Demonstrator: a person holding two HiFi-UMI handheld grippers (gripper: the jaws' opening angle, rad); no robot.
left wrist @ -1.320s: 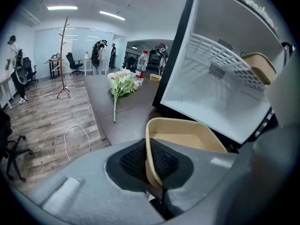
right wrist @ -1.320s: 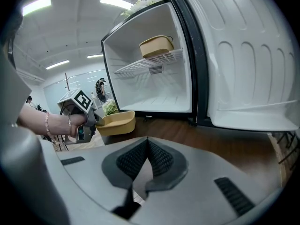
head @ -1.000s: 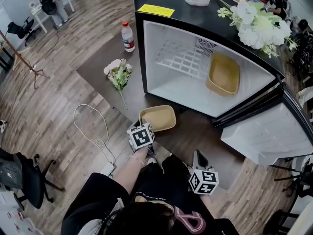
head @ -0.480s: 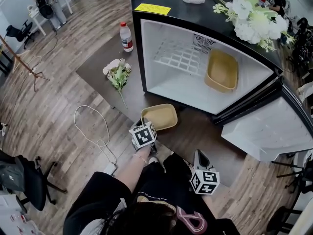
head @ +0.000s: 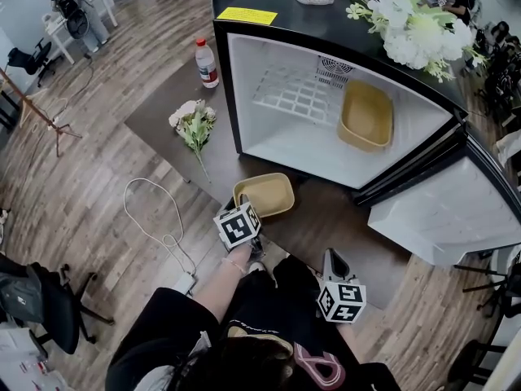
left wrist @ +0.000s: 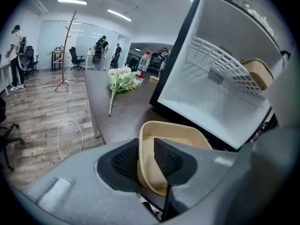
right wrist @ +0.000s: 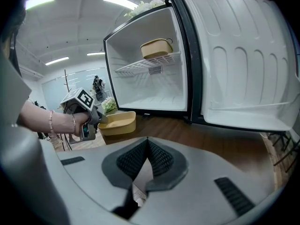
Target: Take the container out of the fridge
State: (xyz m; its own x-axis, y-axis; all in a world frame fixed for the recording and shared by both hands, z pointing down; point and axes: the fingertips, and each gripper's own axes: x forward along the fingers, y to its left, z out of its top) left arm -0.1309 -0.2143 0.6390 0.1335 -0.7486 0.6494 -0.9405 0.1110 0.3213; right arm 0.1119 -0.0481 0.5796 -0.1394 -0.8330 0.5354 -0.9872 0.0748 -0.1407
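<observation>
Since the container [head: 264, 194] sits on the table [head: 163, 112] just in front of the open fridge [head: 301, 149], I judge the main step done for this one: it is out and set down. My left gripper [left wrist: 146, 156] has just been opening its jaws. The container's near rim stands between the pads, which do not clamp it, so what is left here is to draw the gripper clear. A second container [head: 366, 115] of the same tan colour rests on the wire shelf inside the fridge and may be next. My right gripper [right wrist: 146, 161] is closed on nothing. As for writing, the yellow label [head: 247, 15] on the fridge top and the wrap on the bottle [head: 205, 62] are too small to read.
</observation>
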